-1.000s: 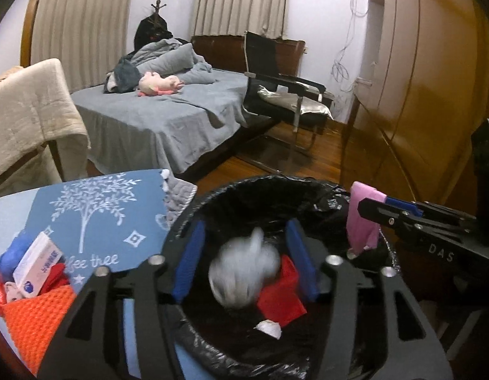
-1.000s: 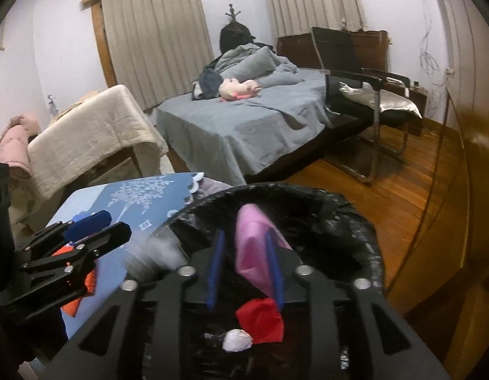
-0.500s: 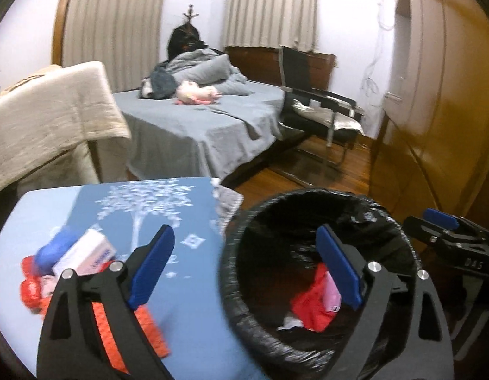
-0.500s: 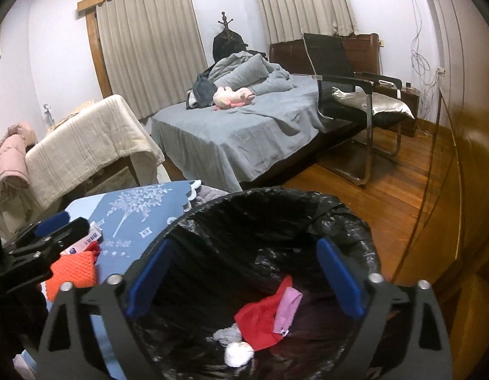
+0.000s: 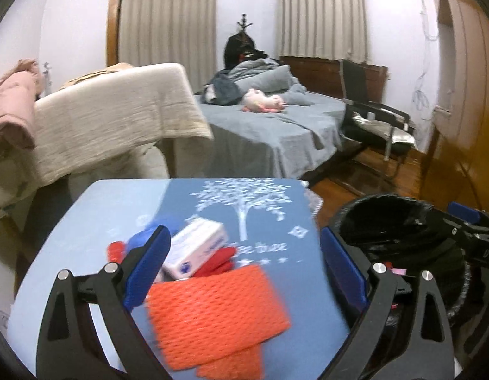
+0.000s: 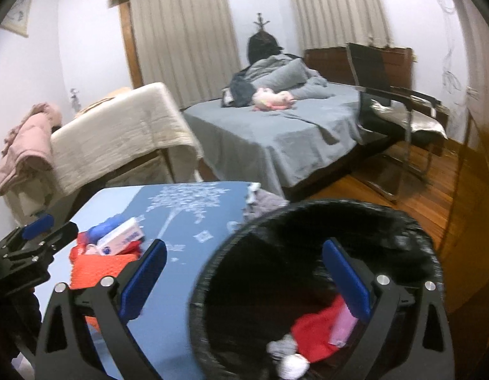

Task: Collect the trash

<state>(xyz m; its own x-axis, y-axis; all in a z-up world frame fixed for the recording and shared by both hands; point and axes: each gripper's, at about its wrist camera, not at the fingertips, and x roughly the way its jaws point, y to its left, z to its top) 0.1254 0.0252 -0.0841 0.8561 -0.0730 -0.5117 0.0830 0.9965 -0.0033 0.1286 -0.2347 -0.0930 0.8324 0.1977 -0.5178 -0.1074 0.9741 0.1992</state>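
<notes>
My left gripper (image 5: 242, 253) hangs over the blue table (image 5: 276, 285), its jaws opening with no pad touching anything. Below it lie an orange foam net (image 5: 212, 310), a white box (image 5: 197, 247), red scraps (image 5: 223, 261) and a blue item (image 5: 143, 237). To the right stands the black-lined bin (image 5: 386, 218). My right gripper (image 6: 244, 253) is open and empty above the rim of the bin (image 6: 307, 212). In the bin lie a red scrap (image 6: 317, 329), a pink piece (image 6: 342, 319) and a white wad (image 6: 291, 364).
A grey bed (image 5: 269, 133) with a pink plush toy (image 5: 263, 103) stands behind the table. A black chair (image 5: 371, 120) and a wooden wardrobe (image 5: 466, 110) are at the right. Furniture under a beige blanket (image 5: 111, 110) is at the left.
Both grippers opened and let go: the white wad and the pink piece now lie in the bin. The left gripper swung left from over the bin to over the table.
</notes>
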